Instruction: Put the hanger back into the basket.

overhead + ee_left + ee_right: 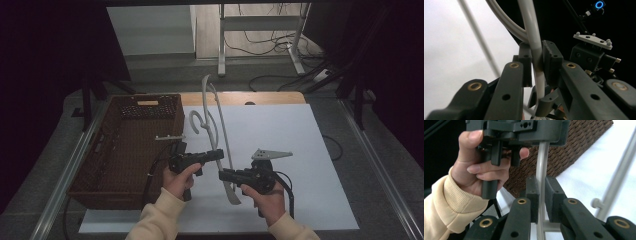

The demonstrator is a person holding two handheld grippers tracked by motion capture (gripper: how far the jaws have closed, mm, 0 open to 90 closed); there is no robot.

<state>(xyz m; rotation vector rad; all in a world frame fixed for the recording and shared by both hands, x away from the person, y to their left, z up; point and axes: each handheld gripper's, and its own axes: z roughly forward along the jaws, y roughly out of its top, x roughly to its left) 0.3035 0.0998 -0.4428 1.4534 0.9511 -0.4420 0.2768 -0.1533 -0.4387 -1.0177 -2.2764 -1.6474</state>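
hanger (218, 131) held above the counter (280, 145), long axis running away from the person, both left gripper (218, 155) and right gripper (223, 174) closed on its near bar (basket (125, 150) lies leftward).

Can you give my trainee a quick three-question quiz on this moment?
1. True or false: both grippers are shut on the grey plastic clothes hanger.
2. What stands left of the white table mat? A) brown woven basket B) metal bucket
3. Which gripper grips nearer the hanger's hook: the left gripper or the right gripper?

Key: 1 true; 2 A; 3 left.
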